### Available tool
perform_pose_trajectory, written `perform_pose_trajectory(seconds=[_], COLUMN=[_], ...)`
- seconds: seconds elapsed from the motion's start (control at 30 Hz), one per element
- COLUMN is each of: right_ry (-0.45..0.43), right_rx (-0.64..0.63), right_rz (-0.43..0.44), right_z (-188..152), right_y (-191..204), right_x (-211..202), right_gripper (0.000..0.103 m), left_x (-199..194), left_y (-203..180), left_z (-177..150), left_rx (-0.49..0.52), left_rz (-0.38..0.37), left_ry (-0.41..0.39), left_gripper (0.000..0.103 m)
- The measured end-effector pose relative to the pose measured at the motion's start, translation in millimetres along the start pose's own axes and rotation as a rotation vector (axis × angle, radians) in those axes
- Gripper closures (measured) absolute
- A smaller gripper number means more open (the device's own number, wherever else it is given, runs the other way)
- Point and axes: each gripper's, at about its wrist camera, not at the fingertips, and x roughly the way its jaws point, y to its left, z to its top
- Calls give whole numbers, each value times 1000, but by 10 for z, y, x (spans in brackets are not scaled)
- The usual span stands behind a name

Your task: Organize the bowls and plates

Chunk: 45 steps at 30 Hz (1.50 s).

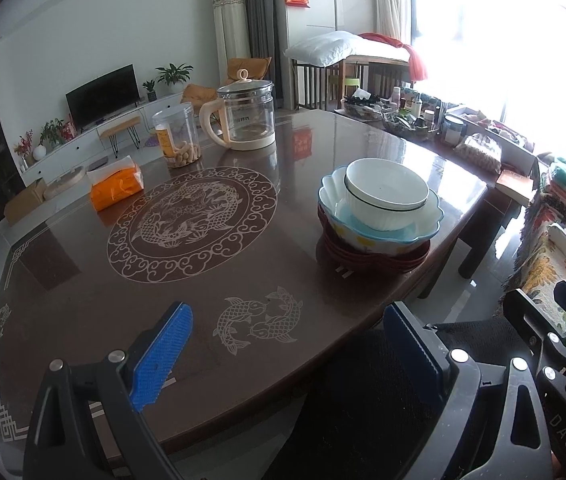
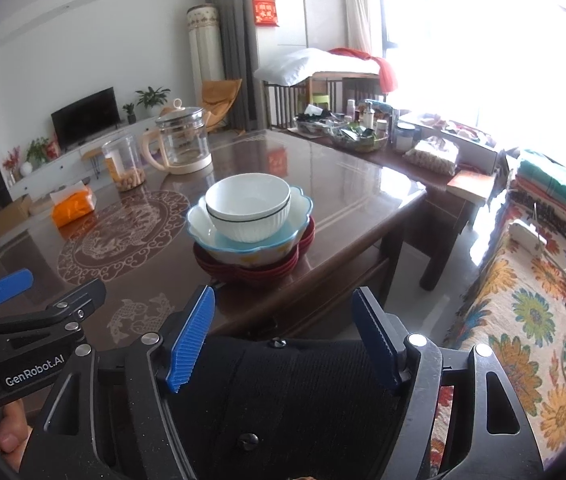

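The stacking looks finished, or close to it: a white bowl (image 2: 247,212) nests in a scalloped blue bowl (image 2: 243,240), which sits on red plates (image 2: 251,270) on the worktop (image 2: 343,200), just ahead of the right claw (image 2: 283,340). Both it and the left claw (image 1: 287,356) hover low at the near edge, fingers apart and empty (nothing touched). Any next move would be a final nudge or a retreat.
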Motion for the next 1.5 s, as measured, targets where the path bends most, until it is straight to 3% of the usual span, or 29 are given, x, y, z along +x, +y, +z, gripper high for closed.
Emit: perform_pose_trajectory(seconds=[1.5], right_ry=[0], right_rx=[-5], right_rz=[-27], right_z=[0], right_y=[-24], right_x=[110], right_gripper=[28], left_x=[229], left_y=[-38], left_z=[37], left_rx=[43], left_rz=[-29], left_ry=[40], left_gripper=[7])
